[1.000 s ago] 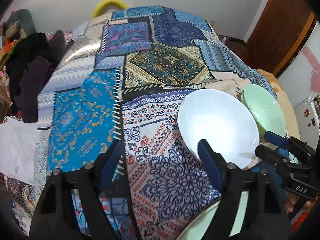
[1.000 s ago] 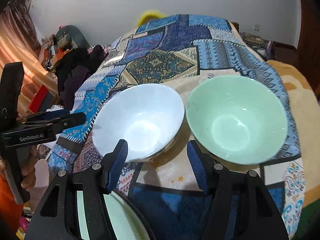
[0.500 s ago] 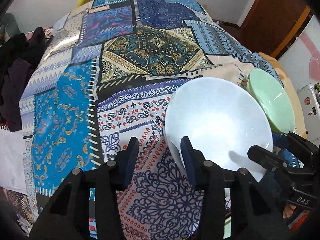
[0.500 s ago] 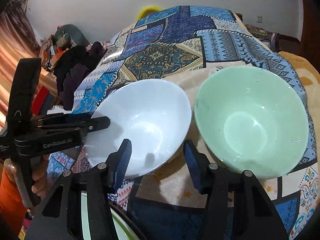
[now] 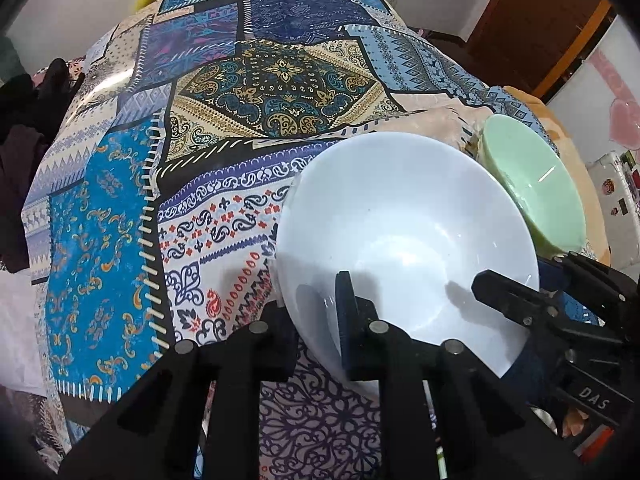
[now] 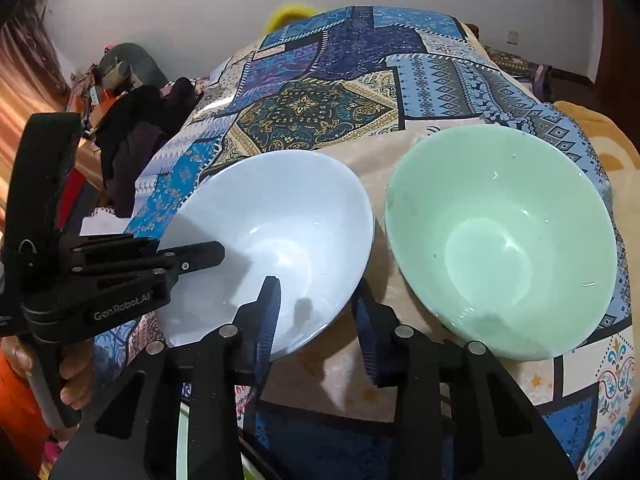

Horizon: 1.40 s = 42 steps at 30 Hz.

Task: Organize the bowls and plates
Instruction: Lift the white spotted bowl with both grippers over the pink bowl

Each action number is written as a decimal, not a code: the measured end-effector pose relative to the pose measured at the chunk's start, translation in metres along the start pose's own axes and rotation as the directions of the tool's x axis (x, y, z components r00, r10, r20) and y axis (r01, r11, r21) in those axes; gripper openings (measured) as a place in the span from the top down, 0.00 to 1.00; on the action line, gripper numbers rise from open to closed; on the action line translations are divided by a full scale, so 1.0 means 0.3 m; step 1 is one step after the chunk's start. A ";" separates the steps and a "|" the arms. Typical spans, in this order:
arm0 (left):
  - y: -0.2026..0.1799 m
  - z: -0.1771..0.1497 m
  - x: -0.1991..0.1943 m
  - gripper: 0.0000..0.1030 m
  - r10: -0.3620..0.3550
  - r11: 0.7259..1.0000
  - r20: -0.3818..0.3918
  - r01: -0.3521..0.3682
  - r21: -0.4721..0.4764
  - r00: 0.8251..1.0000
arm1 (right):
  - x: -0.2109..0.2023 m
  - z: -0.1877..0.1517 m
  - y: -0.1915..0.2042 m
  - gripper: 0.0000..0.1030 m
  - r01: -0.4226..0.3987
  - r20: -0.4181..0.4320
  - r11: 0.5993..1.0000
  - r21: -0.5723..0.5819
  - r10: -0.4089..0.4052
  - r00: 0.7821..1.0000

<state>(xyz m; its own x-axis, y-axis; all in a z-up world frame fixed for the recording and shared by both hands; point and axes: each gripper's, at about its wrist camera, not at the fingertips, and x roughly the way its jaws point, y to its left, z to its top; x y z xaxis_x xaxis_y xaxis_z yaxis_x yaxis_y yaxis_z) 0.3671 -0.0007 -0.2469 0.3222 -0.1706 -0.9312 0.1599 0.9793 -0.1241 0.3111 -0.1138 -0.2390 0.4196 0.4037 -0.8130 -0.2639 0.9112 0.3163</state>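
Left wrist view: left hand-held gripper (image 5: 316,312) clamped on near rim of white bowl (image 5: 404,236), one finger inside bowl, other outside under rim, jaws just closed. White bowl on patchwork-covered tabletop (image 5: 168,208), green bowl (image 5: 532,184) just beside it.

Right wrist view: right hand-held gripper (image 6: 316,316) straddles white bowl (image 6: 276,240) rim, jaws closing, narrow gap; pad contact not clear. Left hand-held gripper (image 6: 200,256) on bowl's left rim

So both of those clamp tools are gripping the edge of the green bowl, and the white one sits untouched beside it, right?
Not quite: it's the other way round. In the right wrist view, the left gripper and right gripper both straddle the rim of the white bowl. The green bowl sits untouched beside it.
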 end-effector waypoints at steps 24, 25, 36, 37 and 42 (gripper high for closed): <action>-0.049 -0.217 -0.376 0.82 0.041 0.999 0.178 -0.039 -0.014 0.983 | -0.249 -0.069 0.172 0.81 0.000 0.157 0.992 -0.126 0.020 0.987; -0.048 -0.225 -0.393 0.82 0.040 0.999 0.185 -0.037 -0.018 0.982 | -0.257 -0.070 0.180 0.81 -0.002 0.160 0.991 -0.131 0.023 0.987; -0.014 -0.352 -0.556 0.82 0.062 0.997 0.237 -0.049 -0.061 0.970 | -0.344 -0.119 0.295 0.80 -0.028 0.197 0.980 -0.196 0.067 0.978; -0.010 -0.364 -0.567 0.82 0.068 0.997 0.238 -0.054 -0.064 0.969 | -0.347 -0.125 0.303 0.80 -0.031 0.197 0.979 -0.200 0.071 0.978; 0.016 -0.438 -0.625 0.82 0.094 0.993 0.248 -0.075 -0.086 0.964 | -0.356 -0.155 0.353 0.80 -0.059 0.187 0.973 -0.224 0.102 0.977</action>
<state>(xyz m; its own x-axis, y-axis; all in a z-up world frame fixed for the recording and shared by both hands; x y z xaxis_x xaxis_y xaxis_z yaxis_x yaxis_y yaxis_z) 0.1849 0.0504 -0.1181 0.5575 -0.0992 -0.8242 0.0545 0.9951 -0.0829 0.1980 -0.0643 -0.1413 0.5452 0.5028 -0.6708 -0.4759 0.8444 0.2461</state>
